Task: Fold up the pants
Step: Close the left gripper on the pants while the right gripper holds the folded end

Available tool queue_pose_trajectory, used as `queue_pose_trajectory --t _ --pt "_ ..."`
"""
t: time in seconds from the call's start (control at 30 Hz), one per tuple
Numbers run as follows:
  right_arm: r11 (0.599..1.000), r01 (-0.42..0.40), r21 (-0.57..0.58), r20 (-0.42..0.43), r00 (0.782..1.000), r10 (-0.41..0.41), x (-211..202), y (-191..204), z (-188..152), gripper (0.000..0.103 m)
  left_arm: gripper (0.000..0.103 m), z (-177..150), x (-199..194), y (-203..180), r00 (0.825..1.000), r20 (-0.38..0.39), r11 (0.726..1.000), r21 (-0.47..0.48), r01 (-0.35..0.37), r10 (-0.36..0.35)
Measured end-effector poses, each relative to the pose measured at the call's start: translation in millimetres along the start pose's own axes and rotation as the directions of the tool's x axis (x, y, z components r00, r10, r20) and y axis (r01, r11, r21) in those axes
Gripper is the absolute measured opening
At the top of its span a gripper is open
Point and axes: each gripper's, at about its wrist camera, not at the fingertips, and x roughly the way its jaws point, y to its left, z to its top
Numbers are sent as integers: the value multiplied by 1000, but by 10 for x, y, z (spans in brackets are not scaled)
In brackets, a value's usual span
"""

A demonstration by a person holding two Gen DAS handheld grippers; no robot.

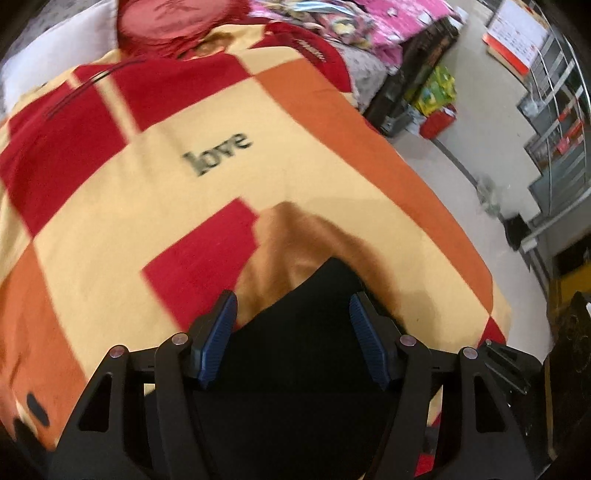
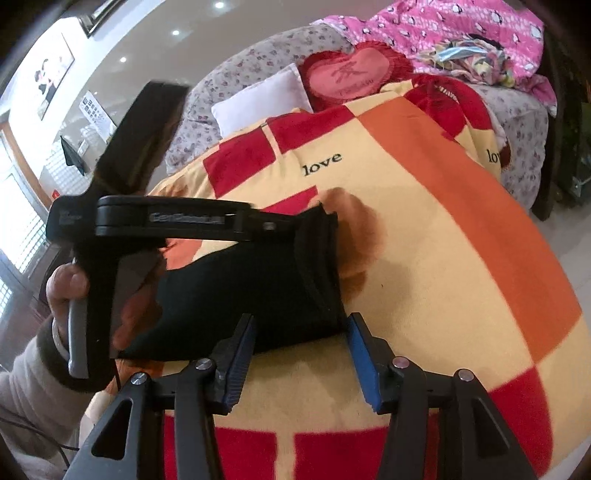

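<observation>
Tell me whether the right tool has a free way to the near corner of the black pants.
Probably yes. The right tool stands open just in front of the folded black pants on the blanket, with nothing between. The left tool hovers over their far side, away from that corner.

Lying spread over the bed: a checked blanket (image 2: 424, 236) in red, orange and pale yellow, showing the word "love" (image 2: 322, 163) in dark letters. Resting at its far end: a red heart-shaped cushion (image 2: 351, 75) just beside a white pillow (image 2: 262, 99). Sitting heaped behind them: pink printed bedding (image 2: 443, 33). Hanging on the far wall: a framed picture (image 2: 50, 79). Standing across the pale floor (image 1: 476, 122): metal shelving (image 1: 554, 122).
</observation>
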Motion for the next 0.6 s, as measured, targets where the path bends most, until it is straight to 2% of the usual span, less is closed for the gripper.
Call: queue_pose_trajectory --t 0.07,0.17,0.33,0.4,0.43,0.47,0.5,0.53,0.6 --pt "1000 -18 12 23 1000 18 13 -17 -10 51 63 59 57 -74 1000 -7 1000 17 10 -10" --pt "1000 -25 5 44 999 25 33 -1 -18 51 75 133 137 -176 999 -22 998 55 25 -24" --pt "999 -50 5 59 997 49 78 14 1 51 79 114 268 -426 997 -9 973 220 -75 79" --pt "997 -78 27 69 995 76 94 -11 4 51 79 83 269 -454 997 9 968 242 -73 73" --pt "995 -91 41 72 994 88 105 -28 9 48 76 90 269 -449 997 19 968 240 -73 71" --pt "994 -96 52 68 993 92 125 -39 17 40 71 83 258 -439 997 25 968 240 -71 67" --pt "994 -95 58 61 994 91 144 -42 26 35 51 91 232 -435 998 37 968 241 -63 56" --pt "994 -94 63 48 995 91 167 -35 41 26 33 101 236 -446 998 38 969 241 -56 48" --pt "995 -88 52 47 995 85 184 10 72 20 22 86 204 -405 999 37 972 232 -37 29"
